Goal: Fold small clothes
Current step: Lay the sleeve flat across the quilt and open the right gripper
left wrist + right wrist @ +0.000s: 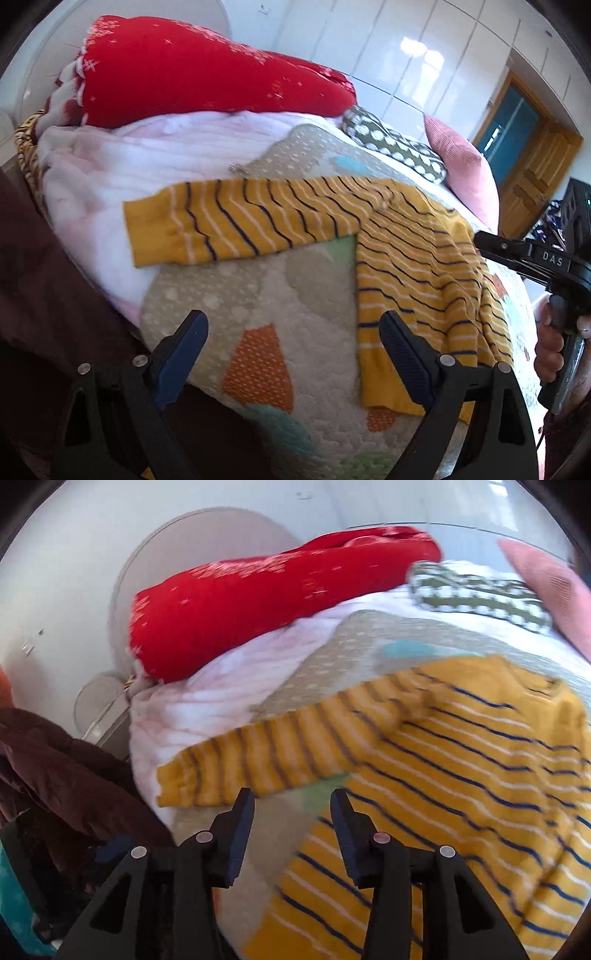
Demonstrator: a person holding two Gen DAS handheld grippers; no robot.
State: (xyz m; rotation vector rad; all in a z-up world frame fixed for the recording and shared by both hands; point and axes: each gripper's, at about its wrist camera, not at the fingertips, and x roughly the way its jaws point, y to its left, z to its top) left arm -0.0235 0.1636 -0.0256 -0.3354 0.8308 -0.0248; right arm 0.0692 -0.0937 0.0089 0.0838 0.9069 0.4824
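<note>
Striped yellow top [417,266] flat on quilt [295,295]; fingers of both grippers apart, empty.

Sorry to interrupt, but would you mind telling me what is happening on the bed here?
A person with a hand-held gripper in each hand is about to fold a small yellow striped top, which lies spread on the patterned quilt with one sleeve stretched out sideways. The left hand-held gripper hovers open near the top's lower hem, holding nothing. The right hand-held gripper is also open, above the spot where the sleeve meets the body. No fold has been made yet.
</note>
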